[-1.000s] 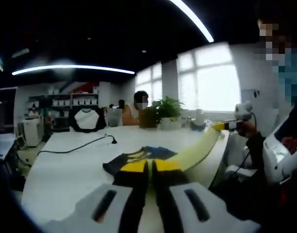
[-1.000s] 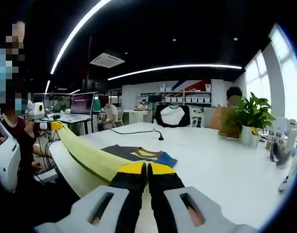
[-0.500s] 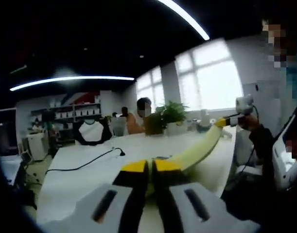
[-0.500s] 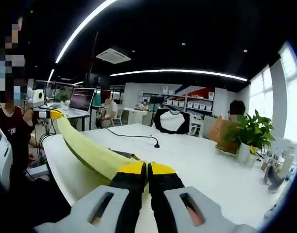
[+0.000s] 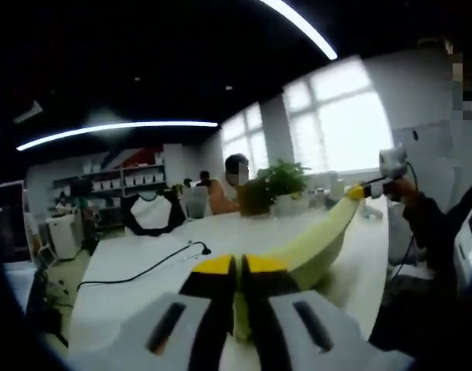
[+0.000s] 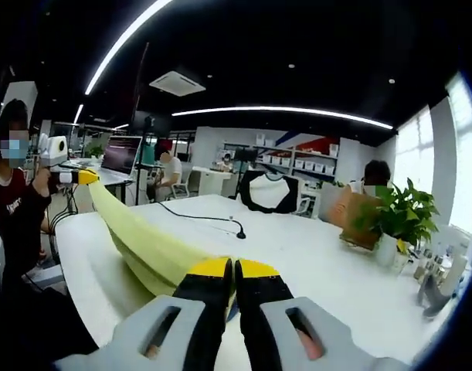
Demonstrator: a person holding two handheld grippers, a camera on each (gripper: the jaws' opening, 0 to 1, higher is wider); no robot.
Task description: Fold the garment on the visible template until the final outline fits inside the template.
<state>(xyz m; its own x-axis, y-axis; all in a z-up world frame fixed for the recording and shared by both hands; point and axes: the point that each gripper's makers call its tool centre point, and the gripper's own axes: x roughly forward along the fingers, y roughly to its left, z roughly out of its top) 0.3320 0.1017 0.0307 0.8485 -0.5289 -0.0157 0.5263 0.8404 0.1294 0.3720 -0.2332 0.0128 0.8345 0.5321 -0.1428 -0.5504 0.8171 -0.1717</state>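
An open office, a white table [image 6: 336, 263]. Both grippers [image 5: 239, 267] [image 6: 234, 270] pinch the yellow-green garment [image 6: 139, 239], stretched taut above the table between them; soft, light, best held at its corners.

pale yellow-green garment [image 6: 139, 243], white table [image 6: 313, 263], black cable [image 5: 147, 269]

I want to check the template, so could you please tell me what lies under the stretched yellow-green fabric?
Under the pale yellow-green fabric held taut by both grippers, only bare white table is visible at its edges. Whatever lies directly beneath, including any template, is hidden.
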